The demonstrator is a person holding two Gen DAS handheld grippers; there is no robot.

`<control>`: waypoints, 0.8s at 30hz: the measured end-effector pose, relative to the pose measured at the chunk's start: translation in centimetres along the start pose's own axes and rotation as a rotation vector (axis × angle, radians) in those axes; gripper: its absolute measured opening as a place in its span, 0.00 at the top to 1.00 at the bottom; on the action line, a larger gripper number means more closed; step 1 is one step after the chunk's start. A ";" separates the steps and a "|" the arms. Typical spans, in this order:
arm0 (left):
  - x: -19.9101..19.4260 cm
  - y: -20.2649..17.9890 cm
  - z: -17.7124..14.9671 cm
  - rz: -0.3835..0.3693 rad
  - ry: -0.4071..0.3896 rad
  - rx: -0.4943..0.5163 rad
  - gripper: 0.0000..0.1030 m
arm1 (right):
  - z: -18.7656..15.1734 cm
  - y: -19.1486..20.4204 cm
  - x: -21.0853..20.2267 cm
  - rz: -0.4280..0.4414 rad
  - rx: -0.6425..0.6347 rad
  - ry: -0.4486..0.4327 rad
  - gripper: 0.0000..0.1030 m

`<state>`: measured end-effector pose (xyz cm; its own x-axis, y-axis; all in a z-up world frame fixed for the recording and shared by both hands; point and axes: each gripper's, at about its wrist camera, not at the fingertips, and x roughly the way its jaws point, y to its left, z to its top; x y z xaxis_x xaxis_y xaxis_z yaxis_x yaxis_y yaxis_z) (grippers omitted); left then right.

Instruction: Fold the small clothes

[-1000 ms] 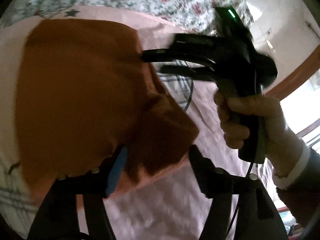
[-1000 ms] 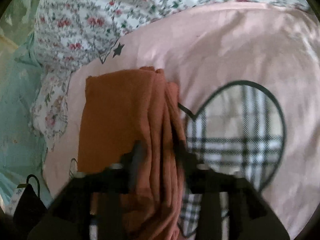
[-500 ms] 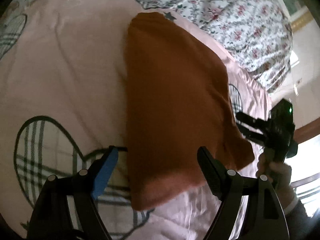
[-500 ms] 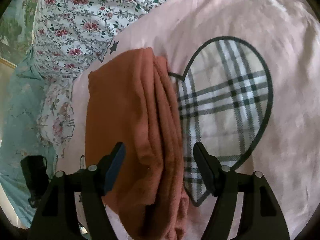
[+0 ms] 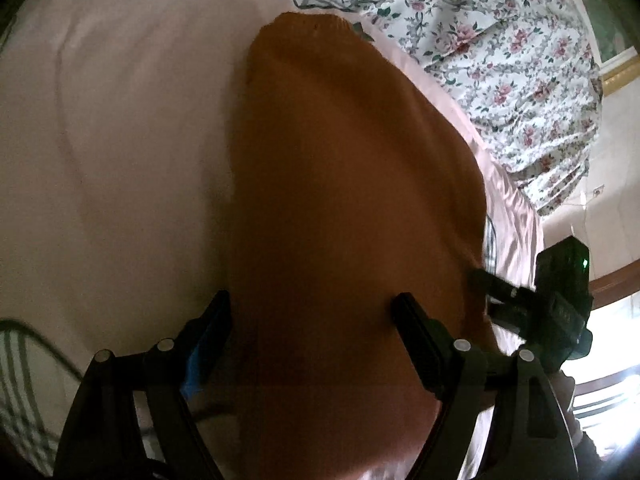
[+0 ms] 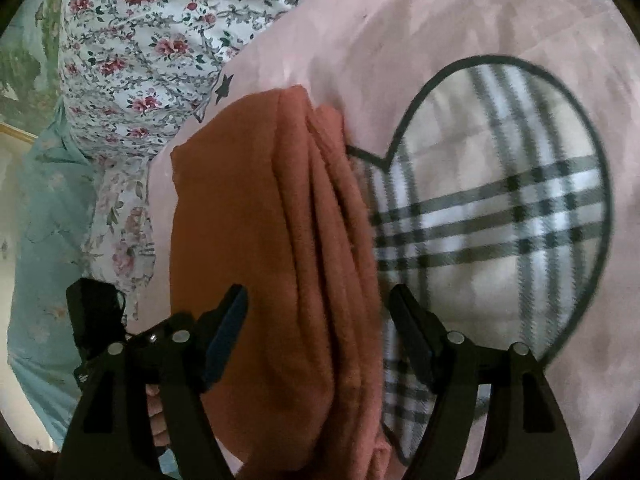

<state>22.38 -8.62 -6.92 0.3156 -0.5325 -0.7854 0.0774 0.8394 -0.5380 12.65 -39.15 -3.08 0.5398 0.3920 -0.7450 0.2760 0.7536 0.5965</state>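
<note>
1. Both tongs stood open with nothing gripped. Your left gripper (image 5: 310, 336) straddled the near end of the cloth, one jaw at the cloth's left edge, the other over its top face; whether the tips touched it, can't tell. Left jaws had just been closing a little, cloth between them but no pinch visible. Your right gripper (image 6: 316, 334) was spread across the layered side, jaws either side of the stacked edges, pads clear of the fabric.
2. Pink bedspread (image 6: 440, 20) was the work surface: soft, quilted, gives under load. Expect it to bunch if you dig in. The plaid heart print (image 6: 500, 216) lay just right of the cloth, partly covered by it.
3. Floral sheet (image 6: 132, 52) lay at the far end, beyond the cloth and apart from it.
4. Rust-orange garment (image 6: 248, 248) lay flat on the bedspread, already folded into a long narrow stack. My read: light, limp, fuzzy knit, decent friction on the pads, not fragile.
5. Layered edges (image 6: 340, 240) ran along its right side, several plies, loose and slightly fanned. Judgement: you needed to pinch all plies together near a corner; grabbing only the top ply would peel the stack open.
6. Smooth folded edge (image 5: 240, 184) on the opposite side looked the safer hold: one rounded bend, nothing to separate.
</note>
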 end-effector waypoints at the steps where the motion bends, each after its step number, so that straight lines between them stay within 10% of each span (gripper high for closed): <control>1: 0.1 -0.3 0.3 -0.001 -0.010 0.015 0.35 | -0.1 0.2 0.4 -0.002 -0.007 0.011 0.28; 6: -0.6 -1.1 0.7 -0.032 -0.019 0.033 0.72 | -0.7 1.7 1.4 -0.026 -0.030 0.052 0.71; 10: -4.9 -1.0 0.3 -0.094 -0.055 0.048 0.79 | -1.7 3.9 -0.2 0.040 -0.025 0.016 0.73; 24: -15.6 7.0 -4.3 0.045 -0.104 0.027 0.80 | -7.9 12.8 6.3 0.194 -0.103 0.152 0.79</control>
<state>13.96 5.09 0.23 0.4153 -0.4811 -0.7721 0.0856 0.8656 -0.4933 13.33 -22.83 -2.49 0.4472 0.6034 -0.6602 0.0919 0.7032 0.7050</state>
